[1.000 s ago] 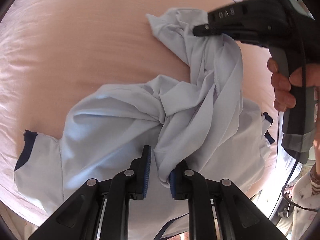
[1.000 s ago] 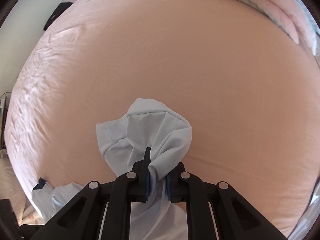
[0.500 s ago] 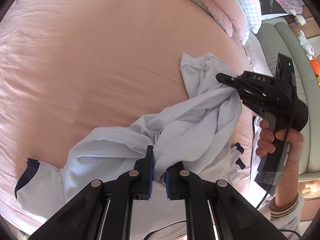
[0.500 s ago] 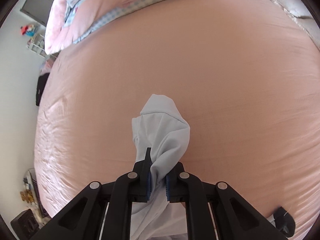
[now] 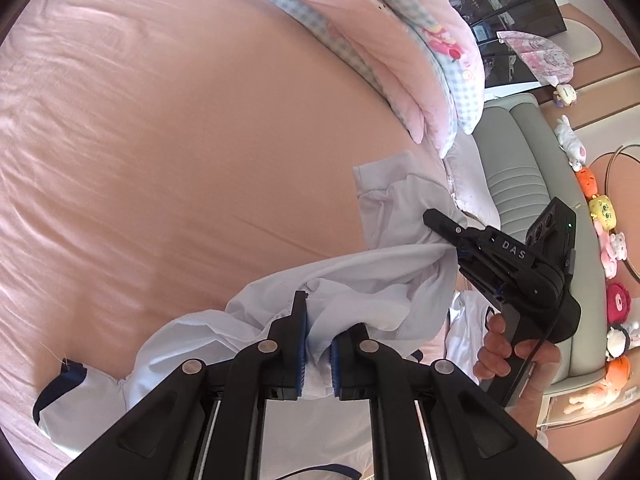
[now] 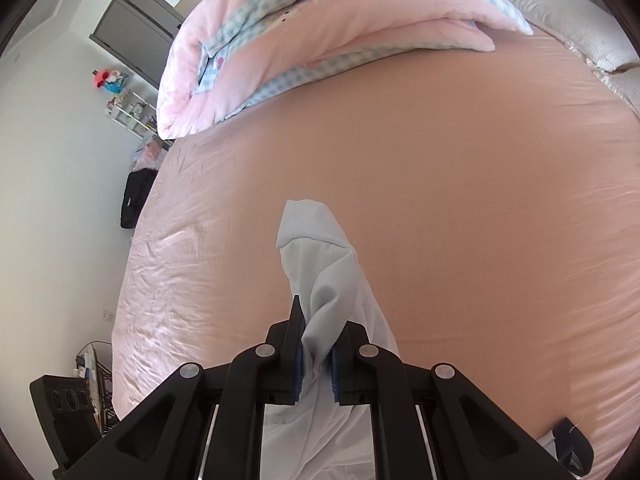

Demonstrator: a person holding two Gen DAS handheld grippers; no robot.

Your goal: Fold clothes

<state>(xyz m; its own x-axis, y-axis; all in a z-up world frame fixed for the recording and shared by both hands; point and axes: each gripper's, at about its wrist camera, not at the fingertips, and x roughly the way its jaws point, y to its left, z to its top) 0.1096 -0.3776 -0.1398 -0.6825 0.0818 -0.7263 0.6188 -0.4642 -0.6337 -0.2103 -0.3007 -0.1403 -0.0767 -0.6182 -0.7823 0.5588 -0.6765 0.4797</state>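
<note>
A pale blue shirt (image 5: 372, 272) with navy sleeve cuffs hangs bunched above the pink bed sheet (image 5: 180, 152). My left gripper (image 5: 318, 344) is shut on a fold of its cloth near the bottom of the left wrist view. To the right there, my right gripper (image 5: 456, 240), held by a hand (image 5: 504, 352), pinches another edge of the same shirt, and the cloth stretches between the two. In the right wrist view my right gripper (image 6: 318, 356) is shut on the shirt (image 6: 320, 264), whose end sticks up past the fingertips. A navy cuff (image 5: 60, 384) lies at lower left.
A folded pink and blue checked quilt (image 6: 320, 32) lies at the far end of the bed. A grey sofa (image 5: 528, 184) with plush toys (image 5: 608, 232) stands beyond the bed's right side. A white wall, shelves and a dark bag (image 6: 136, 200) are to the left.
Both grippers have lifted and drawn apart with the shirt, stretching the cloth between them. The left gripper closed fully on its fold. The views now tilt up toward the quilt.
</note>
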